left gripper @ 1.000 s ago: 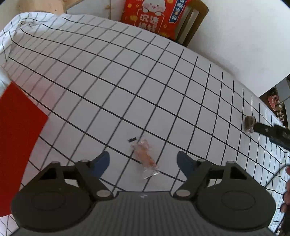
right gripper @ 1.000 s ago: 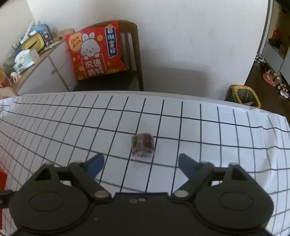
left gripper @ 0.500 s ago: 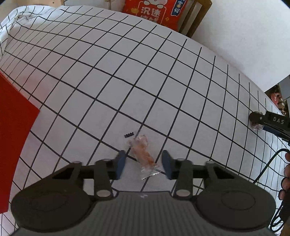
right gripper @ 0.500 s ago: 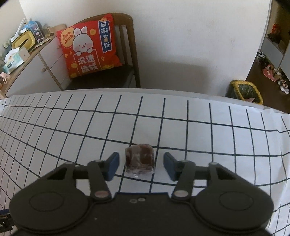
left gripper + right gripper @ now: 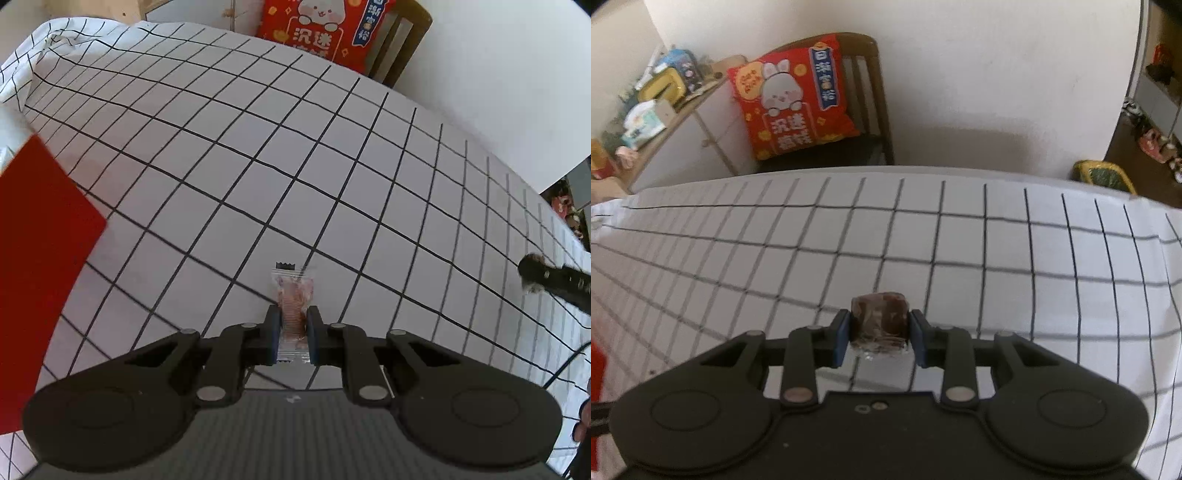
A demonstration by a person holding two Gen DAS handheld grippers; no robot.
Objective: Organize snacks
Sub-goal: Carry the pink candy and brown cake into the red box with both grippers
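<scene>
Left gripper (image 5: 292, 338) clamping pink snack (image 5: 293, 306), right gripper (image 5: 880, 341) clamping brown snack (image 5: 880, 319), checked tablecloth (image 5: 258, 147)

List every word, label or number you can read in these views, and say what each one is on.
"沉迷" on the front of the red rabbit cushion on the chair; the two characters below it are too blurred to be sure of.
"日渐富裕" on the cushion's blue vertical banner, partly blurred.
Orange lettering at the cushion's upper left: too blurred to read.
Boxes on the sideboard: print too small to read.
Clear-wrapped snack and brown wrapped snack: no readable text.
</scene>
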